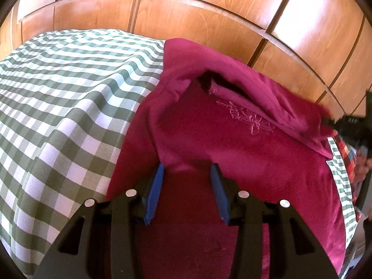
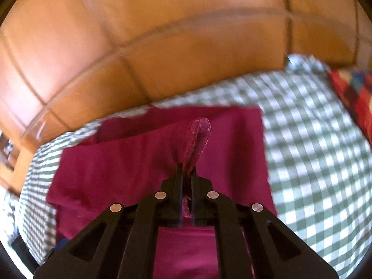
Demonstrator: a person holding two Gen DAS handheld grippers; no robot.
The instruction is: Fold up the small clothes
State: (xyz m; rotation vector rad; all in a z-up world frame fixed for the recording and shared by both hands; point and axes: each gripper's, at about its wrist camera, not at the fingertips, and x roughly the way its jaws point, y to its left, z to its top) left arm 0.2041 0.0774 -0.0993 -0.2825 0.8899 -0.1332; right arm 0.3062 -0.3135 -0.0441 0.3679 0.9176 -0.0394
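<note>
The right gripper point(image 2: 186, 169) is pinching shut on a hem of the magenta garment point(image 1: 232, 144), which is lying near the far edge of the checked cloth point(image 1: 69, 93), while the left gripper point(image 1: 187, 169) is pressing on it, jaws parted.

Magenta garment point(image 1: 244, 148): soft matt cloth. Checked bedcover point(image 1: 69, 97): woven cloth. Wardrobe panels point(image 1: 186, 16): glossy wood.

A magenta garment point(image 1: 232, 144) with tone-on-tone floral embroidery lies rumpled on green-and-white checked cloth, one hemmed edge point(image 2: 200, 137) lifted and partly folded over.
</note>
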